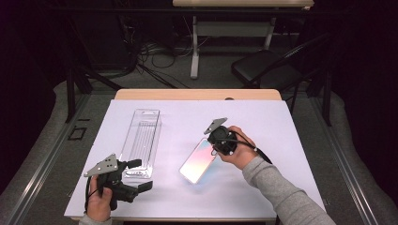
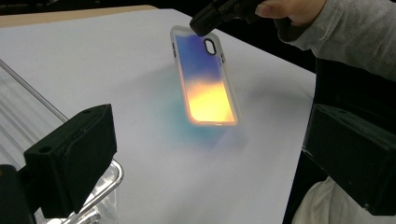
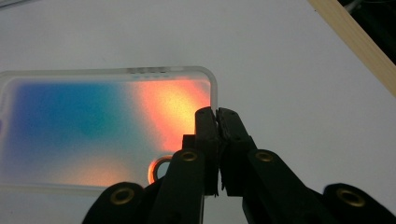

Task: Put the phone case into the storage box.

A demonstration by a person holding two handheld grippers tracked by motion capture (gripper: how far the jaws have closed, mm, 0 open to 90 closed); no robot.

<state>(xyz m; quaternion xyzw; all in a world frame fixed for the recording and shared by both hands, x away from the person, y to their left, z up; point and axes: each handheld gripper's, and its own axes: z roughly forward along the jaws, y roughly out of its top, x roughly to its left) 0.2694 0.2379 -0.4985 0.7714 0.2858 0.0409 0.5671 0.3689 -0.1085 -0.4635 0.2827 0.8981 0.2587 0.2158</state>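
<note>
High view: right gripper (image 1: 217,146) sits mid-desk, hand curled around its body, grey-sleeved forearm running in from the bottom right. Its jaws are pinched tight on the top edge of the phone case (image 1: 198,161), beside the camera cutout. In the left gripper view the case (image 2: 205,77) is tilted, held end up, lower end down at the desk surface. Right gripper view shows the two pads (image 3: 218,122) together over the case rim (image 3: 212,86).

Left gripper (image 1: 136,177) is low at the near left corner, hand gripping from below, jaws spread wide with nothing between them, pointing toward the case. Its upper jaw overlaps the near end of the clear plastic tray (image 1: 141,140) in this view.

Desk (image 1: 263,122) is bare right of and beyond the case. Front edge is close under the left hand; wooden far edge well beyond both grippers. Tray is well apart from the case.
</note>
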